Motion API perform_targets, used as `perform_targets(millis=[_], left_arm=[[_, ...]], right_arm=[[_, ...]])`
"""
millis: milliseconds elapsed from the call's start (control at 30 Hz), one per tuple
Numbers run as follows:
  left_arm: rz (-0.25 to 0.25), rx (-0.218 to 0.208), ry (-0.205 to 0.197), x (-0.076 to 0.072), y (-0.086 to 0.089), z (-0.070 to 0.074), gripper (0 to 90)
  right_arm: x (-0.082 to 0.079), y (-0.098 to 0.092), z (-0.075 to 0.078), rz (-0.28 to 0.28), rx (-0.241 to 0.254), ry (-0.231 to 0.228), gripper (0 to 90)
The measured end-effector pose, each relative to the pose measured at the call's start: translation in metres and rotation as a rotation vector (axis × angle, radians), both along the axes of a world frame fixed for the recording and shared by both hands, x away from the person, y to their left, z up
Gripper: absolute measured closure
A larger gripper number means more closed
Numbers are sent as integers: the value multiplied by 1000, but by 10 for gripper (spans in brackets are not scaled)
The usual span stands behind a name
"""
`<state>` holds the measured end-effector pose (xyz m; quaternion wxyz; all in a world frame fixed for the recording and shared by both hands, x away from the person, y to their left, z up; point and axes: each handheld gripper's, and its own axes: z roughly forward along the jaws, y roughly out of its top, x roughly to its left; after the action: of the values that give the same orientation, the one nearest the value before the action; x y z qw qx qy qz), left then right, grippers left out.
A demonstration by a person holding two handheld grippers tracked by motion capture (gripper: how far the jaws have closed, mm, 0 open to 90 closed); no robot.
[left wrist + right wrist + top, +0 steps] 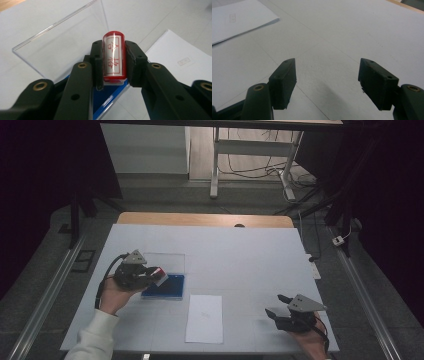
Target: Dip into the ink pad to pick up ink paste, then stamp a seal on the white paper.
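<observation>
Tabletop (240,255) white, room dark.

Stamp (114,56) face: two red characters, 合格, stacked inside a red rectangular frame, read in the left gripper view
Paper sheet (185,61) right of stamp: faint small rectangular imprint, too pale to read
Elsewhere: no legible text

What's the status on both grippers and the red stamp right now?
Left gripper shut on red stamp, above the blue ink pad case. Right gripper open, holding nothing, over the table. Paper sheet unobstructed.
</observation>
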<state>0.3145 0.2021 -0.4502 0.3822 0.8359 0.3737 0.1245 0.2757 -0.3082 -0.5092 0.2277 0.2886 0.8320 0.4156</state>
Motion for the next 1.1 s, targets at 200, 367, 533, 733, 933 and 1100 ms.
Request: perform_targets(millis=[200,367,533,733,933,1100], left_arm=[[-43,-66,10,-2,1,3,703],[-62,-76,8,-5,-2,5,703],[-82,-74,6,-6,-6,6,703],[-108,-73,3,-10,-13,7,703],[-141,-72,2,-14,-23,7,703],[-169,-69,-1,-16,-31,8,703]], right_arm=[[0,-1,-1,1,0,0,302],[0,-1,0,0,1,-2,302],[0,-1,0,-4,-1,-1,302],[0,0,-1,-2,-4,1,303],[0,0,-1,2,-3,2,304],[0,-1,-2,0,-6,4,305]])
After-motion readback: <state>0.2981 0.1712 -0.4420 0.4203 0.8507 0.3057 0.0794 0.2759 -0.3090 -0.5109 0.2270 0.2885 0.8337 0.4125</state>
